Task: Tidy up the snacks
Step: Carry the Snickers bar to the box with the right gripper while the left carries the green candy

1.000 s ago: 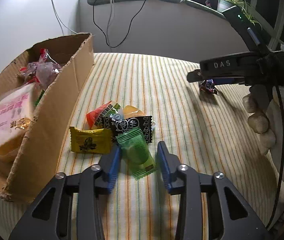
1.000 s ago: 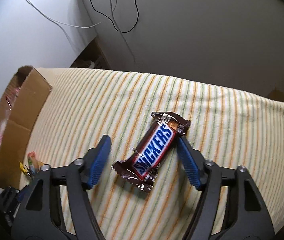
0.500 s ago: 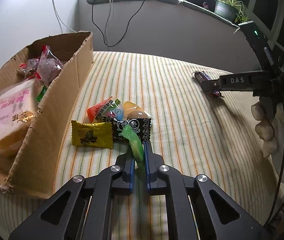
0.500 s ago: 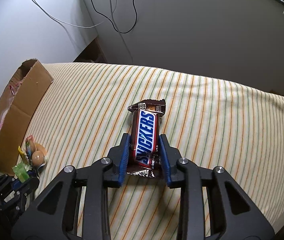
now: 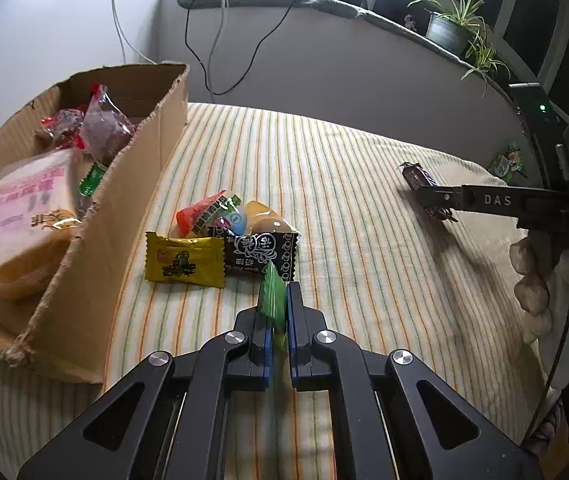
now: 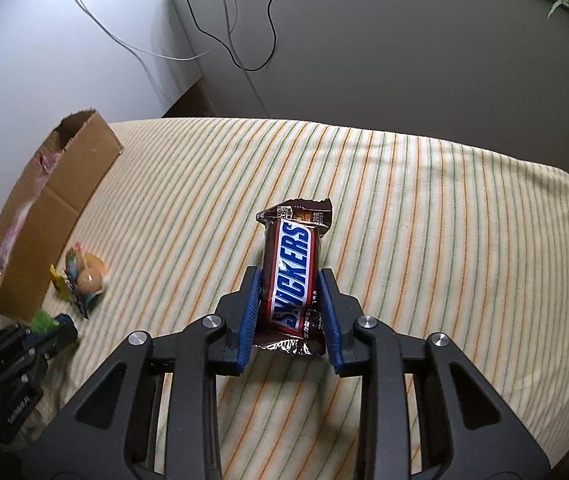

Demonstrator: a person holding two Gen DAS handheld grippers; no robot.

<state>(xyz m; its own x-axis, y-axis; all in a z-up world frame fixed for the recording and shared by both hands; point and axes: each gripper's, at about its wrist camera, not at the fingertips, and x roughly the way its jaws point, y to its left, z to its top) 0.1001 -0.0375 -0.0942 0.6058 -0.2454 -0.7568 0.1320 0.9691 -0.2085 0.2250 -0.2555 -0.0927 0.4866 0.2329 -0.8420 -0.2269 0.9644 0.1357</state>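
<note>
My left gripper (image 5: 278,286) is shut on a thin green candy packet (image 5: 273,300), which stands on edge between the blue pads just in front of a small pile: a yellow packet (image 5: 184,262), a black packet (image 5: 260,254) and a red-orange packet (image 5: 200,216). My right gripper (image 6: 289,271) is shut on a brown Snickers bar (image 6: 294,248), held lengthwise over the striped cloth (image 6: 424,220). In the left wrist view that gripper (image 5: 424,197) reaches in from the right with the Snickers bar (image 5: 416,174). The open cardboard box (image 5: 124,208) stands at the left with several wrapped snacks inside.
A gloved hand (image 5: 536,276) carries the right gripper. A green packet (image 5: 508,162) lies beyond the cloth's far right edge. Cables (image 5: 212,52) hang on the wall behind, and potted plants (image 5: 452,28) stand on the ledge. From the right wrist, the box (image 6: 56,204) is far left.
Both grippers went from open to shut: the left on the green packet, which now stands on edge, the right on the Snickers bar, which turned in line with the fingers. The right moved sideways.
</note>
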